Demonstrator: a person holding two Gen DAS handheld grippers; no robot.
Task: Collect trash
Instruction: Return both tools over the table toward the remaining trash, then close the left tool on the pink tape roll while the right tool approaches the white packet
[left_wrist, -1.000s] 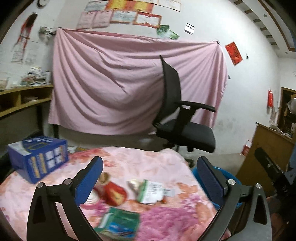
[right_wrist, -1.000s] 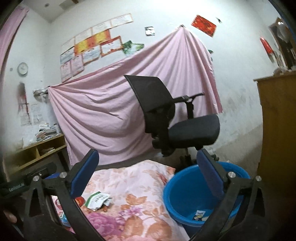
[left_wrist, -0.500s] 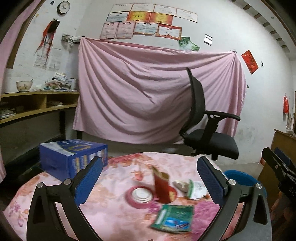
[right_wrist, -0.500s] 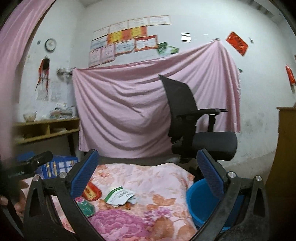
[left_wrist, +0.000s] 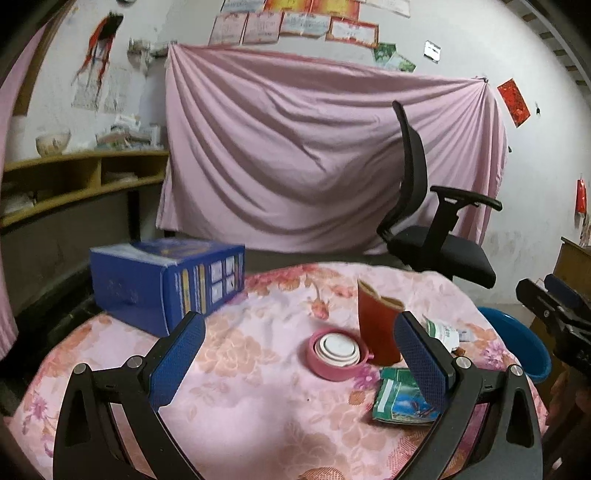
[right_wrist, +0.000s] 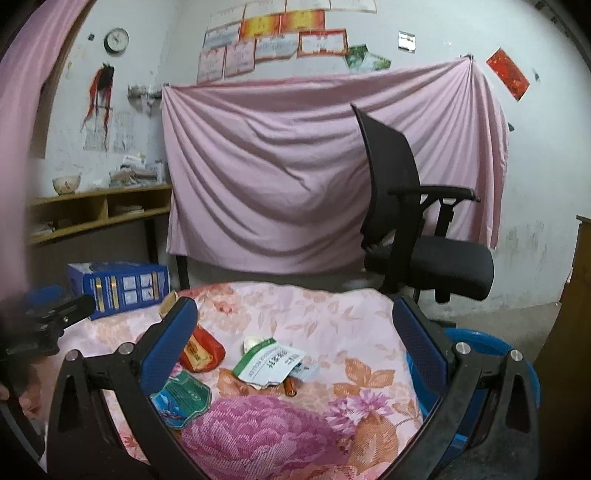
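Trash lies on a table with a pink flowered cloth (left_wrist: 240, 387). In the left wrist view there is a red paper cup (left_wrist: 376, 325), a pink round lid (left_wrist: 336, 354), a green wrapper (left_wrist: 400, 400) and a white-green packet (left_wrist: 441, 332). My left gripper (left_wrist: 295, 362) is open and empty above the table, in front of the lid. In the right wrist view the white-green packet (right_wrist: 271, 362) lies in the middle, with the red cup (right_wrist: 201, 350) and the green wrapper (right_wrist: 183, 397) at left. My right gripper (right_wrist: 295, 354) is open and empty above the packet.
A blue basin (right_wrist: 480, 343) stands on the floor right of the table; it also shows in the left wrist view (left_wrist: 513, 343). A blue box (left_wrist: 166, 280) sits at the table's far left. A black office chair (right_wrist: 417, 236) stands behind. A wooden cabinet (right_wrist: 580, 332) is at right.
Both grippers have swung left and settled lower over the table. The trash now sits nearer the middle of each view. Both stay open.
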